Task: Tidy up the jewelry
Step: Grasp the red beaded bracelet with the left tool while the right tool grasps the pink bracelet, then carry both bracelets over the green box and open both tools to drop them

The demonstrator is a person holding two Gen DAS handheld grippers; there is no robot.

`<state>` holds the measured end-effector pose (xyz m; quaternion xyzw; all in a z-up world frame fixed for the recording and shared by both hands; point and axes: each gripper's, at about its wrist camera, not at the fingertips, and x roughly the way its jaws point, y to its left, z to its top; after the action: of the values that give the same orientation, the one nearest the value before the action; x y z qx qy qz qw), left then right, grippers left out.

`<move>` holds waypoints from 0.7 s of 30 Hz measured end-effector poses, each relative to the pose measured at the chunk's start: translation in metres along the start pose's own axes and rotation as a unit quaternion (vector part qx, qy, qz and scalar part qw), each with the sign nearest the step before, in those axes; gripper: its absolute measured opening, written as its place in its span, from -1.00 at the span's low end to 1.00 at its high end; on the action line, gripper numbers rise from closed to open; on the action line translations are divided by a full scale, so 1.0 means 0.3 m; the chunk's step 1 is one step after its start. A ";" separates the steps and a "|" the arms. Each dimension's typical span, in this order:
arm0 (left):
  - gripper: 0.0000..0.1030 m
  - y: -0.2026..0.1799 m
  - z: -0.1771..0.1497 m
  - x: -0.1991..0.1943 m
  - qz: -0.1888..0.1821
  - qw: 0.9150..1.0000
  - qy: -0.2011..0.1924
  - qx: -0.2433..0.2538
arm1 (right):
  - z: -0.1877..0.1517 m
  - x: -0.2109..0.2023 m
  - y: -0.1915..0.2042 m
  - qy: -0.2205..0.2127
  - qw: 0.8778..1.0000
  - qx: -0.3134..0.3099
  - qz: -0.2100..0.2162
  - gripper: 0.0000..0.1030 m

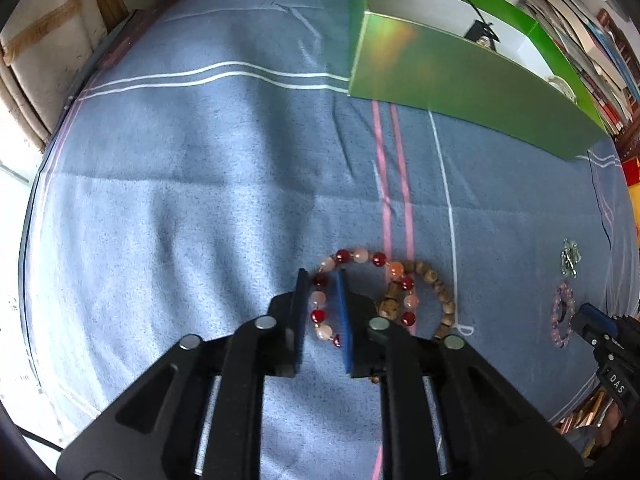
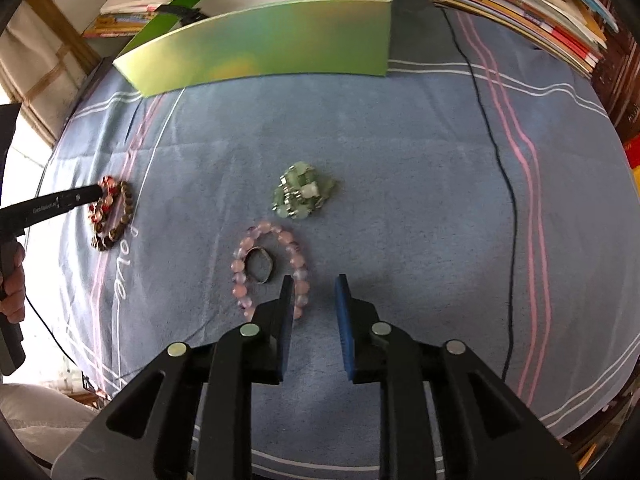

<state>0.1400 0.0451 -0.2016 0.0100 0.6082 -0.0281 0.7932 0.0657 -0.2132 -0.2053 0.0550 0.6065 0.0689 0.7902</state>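
A red and pink bead bracelet [image 1: 360,256] lies on the blue cloth, overlapping a brown wooden bead bracelet [image 1: 430,276]. My left gripper [image 1: 322,276] points down over it, its jaws straddling the bracelet's left strand with a little room on both sides. In the right wrist view a pale pink bead bracelet [image 2: 240,266] lies around a dark metal ring [image 2: 262,266], and a green stone piece [image 2: 304,194] rests just beyond. My right gripper [image 2: 314,278] stands open and empty, its left finger beside the pink bracelet's right edge. An open green box [image 2: 260,44] stands at the back.
Stacks of books [image 2: 520,4] line the table's far and right edges. A black cable [image 2: 500,160] runs down the cloth on the right. Cardboard boxes [image 1: 44,52] stand to the left. A person's hand [image 2: 14,280] holds the left gripper's handle.
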 end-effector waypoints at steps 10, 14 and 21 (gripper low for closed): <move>-0.64 -0.085 0.006 0.019 0.007 0.999 -0.015 0.044 | 0.005 0.022 0.053 -0.012 0.999 -0.033 -0.020 -0.63; -0.84 -0.066 0.003 0.012 -0.003 0.999 -0.012 0.035 | 0.001 0.021 0.053 -0.014 0.999 -0.035 -0.004 -0.84; -0.85 -0.034 0.027 -0.086 -0.040 0.998 -0.036 0.013 | 0.034 -0.077 0.065 -0.052 0.998 -0.034 0.019 -0.84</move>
<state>0.1406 0.0354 -0.1743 -0.0051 0.5784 -0.0680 0.8129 0.0688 -0.1980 -0.1773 0.0430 0.5604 0.1018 0.8208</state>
